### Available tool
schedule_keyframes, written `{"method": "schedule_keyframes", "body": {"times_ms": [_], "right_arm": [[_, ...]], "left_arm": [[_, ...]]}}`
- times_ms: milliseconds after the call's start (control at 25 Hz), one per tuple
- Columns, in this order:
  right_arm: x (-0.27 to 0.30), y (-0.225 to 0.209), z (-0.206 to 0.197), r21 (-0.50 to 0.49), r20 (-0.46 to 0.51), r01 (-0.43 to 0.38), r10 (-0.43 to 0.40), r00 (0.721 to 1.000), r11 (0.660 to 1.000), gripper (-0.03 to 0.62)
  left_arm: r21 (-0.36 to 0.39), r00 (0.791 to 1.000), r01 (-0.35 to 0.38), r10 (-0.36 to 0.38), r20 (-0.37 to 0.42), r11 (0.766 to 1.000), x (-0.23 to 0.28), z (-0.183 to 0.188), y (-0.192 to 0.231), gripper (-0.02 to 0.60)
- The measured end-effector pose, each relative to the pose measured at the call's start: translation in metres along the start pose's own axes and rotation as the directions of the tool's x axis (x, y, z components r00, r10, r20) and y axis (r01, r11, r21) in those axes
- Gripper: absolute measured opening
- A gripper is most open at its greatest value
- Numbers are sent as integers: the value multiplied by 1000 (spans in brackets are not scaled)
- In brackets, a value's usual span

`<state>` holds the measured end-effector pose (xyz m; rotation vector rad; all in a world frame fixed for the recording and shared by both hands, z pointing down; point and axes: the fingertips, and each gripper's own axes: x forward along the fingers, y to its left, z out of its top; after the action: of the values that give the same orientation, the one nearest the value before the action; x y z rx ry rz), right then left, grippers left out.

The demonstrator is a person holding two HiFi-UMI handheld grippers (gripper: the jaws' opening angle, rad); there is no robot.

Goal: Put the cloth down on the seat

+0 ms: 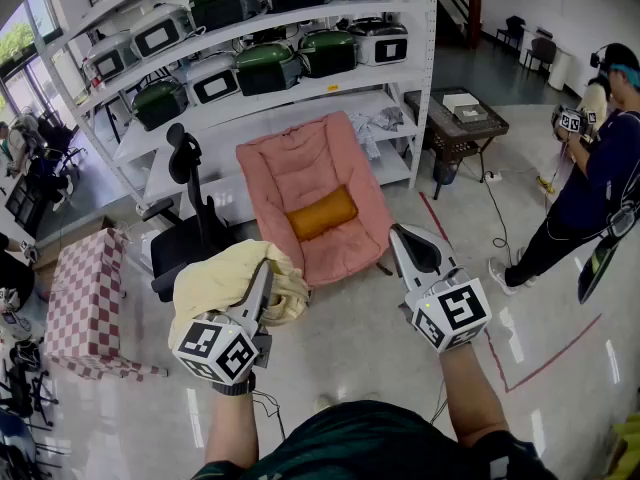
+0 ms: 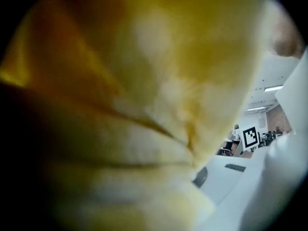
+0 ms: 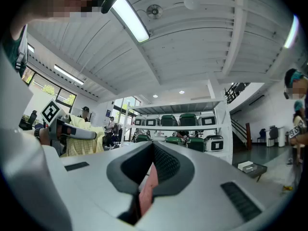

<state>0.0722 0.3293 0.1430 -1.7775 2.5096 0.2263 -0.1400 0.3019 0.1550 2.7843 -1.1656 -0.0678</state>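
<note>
My left gripper (image 1: pixel 266 268) is shut on a bundled pale yellow cloth (image 1: pixel 225 280), held up in the air at the lower left of the head view. The cloth (image 2: pixel 134 105) fills nearly the whole left gripper view and hides the jaws there. Ahead on the floor lies the pink padded seat (image 1: pixel 310 173), leaning back against the shelving, with an orange cushion (image 1: pixel 322 212) on it. My right gripper (image 1: pixel 408 240) hovers to the right of the cloth, its jaws together with nothing in them (image 3: pixel 153 150). The right gripper view shows the cloth (image 3: pixel 84 141) off to its left.
A black office chair (image 1: pixel 185 228) stands just left of the seat, and a red-checked ottoman (image 1: pixel 85 303) lies further left. White shelving (image 1: pixel 400 78) with green and white cases is behind the seat. A low table (image 1: pixel 455 118) and a person (image 1: pixel 590 188) are at the right.
</note>
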Motion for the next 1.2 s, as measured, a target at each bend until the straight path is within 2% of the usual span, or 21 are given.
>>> {"method": "schedule_keyframes", "body": {"times_ms": [560, 840, 1200], "right_arm": [[-10, 5, -5, 15, -4, -2, 2, 1000, 1000, 5], [-19, -13, -1, 44, 15, 4, -5, 1000, 999, 5], [-32, -44, -14, 82, 14, 23, -24, 1000, 996, 5]], "left_arm": [[12, 1000, 2, -2, -23, 1000, -5, -4, -9, 63], [29, 1000, -12, 13, -28, 1000, 5, 1, -19, 63], [39, 998, -42, 44, -46, 998, 25, -7, -32, 63]]}}
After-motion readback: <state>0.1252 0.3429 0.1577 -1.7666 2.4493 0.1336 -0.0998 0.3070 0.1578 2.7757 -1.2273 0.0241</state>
